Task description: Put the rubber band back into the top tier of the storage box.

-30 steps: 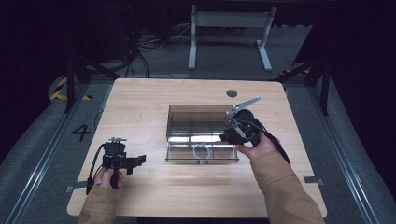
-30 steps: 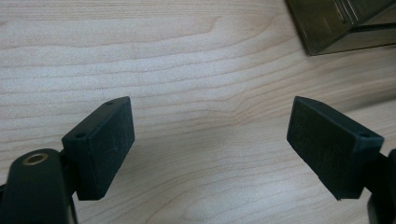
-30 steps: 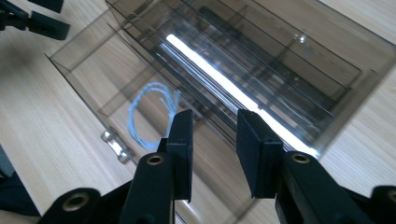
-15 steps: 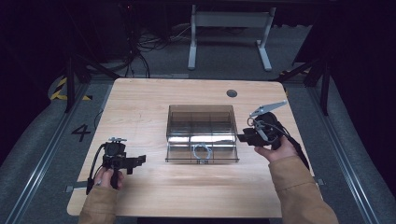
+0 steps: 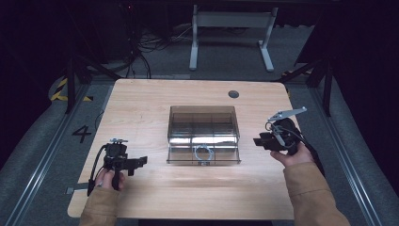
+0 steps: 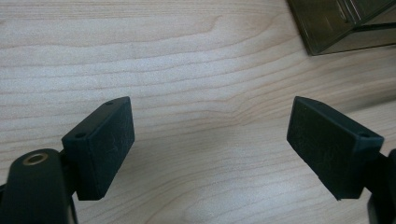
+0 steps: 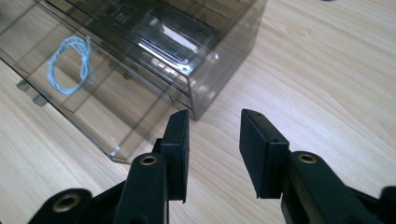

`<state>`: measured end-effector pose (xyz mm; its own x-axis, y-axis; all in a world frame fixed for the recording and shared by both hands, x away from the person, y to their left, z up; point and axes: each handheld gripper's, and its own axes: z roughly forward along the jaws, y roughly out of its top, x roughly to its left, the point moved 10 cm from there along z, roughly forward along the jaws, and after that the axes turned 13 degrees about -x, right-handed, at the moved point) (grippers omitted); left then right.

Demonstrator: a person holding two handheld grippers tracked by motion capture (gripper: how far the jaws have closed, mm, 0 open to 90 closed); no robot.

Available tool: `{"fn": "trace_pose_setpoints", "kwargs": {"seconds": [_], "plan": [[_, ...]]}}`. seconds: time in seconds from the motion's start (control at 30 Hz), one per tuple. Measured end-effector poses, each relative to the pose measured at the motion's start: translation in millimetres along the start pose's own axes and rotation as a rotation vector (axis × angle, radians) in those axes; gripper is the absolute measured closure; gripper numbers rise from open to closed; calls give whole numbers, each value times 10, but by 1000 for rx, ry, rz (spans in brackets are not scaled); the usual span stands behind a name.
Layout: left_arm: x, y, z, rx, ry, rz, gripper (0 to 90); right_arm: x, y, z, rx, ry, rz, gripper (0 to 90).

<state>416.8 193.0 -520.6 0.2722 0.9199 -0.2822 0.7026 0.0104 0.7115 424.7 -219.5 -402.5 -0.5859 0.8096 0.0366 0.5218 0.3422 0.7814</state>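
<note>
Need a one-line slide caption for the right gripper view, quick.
Open right gripper over the wooden table, empty, beside a smoky clear plastic box holding a pale blue string loop.

"4" on the floor [image 5: 81,133]

A pale wooden worktop [image 5: 141,103] with rounded corners carries a smoky clear plastic box [image 5: 203,134] at its middle. A dark round grommet [image 5: 233,94] sits in the wood toward the far right.

Smoky box [image 5: 203,134] stood mid-worktop [image 5: 141,103] as the sole obstacle; bare wood lay open on every side.
</note>
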Motion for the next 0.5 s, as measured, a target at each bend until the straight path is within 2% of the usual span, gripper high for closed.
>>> {"fn": "trace_pose_setpoints", "kwargs": {"seconds": [0.2,0.33,0.5], "plan": [[0,-1,1,2,0,-1,158,-109,-97,-18,-8,-4,7,606],[-1,0,1,0,0,1,158,-124,-187,18,3,18,23,594],[-3,-1,-1,1,1,4,158,-152,-329,97,13,24,30,587]]}}
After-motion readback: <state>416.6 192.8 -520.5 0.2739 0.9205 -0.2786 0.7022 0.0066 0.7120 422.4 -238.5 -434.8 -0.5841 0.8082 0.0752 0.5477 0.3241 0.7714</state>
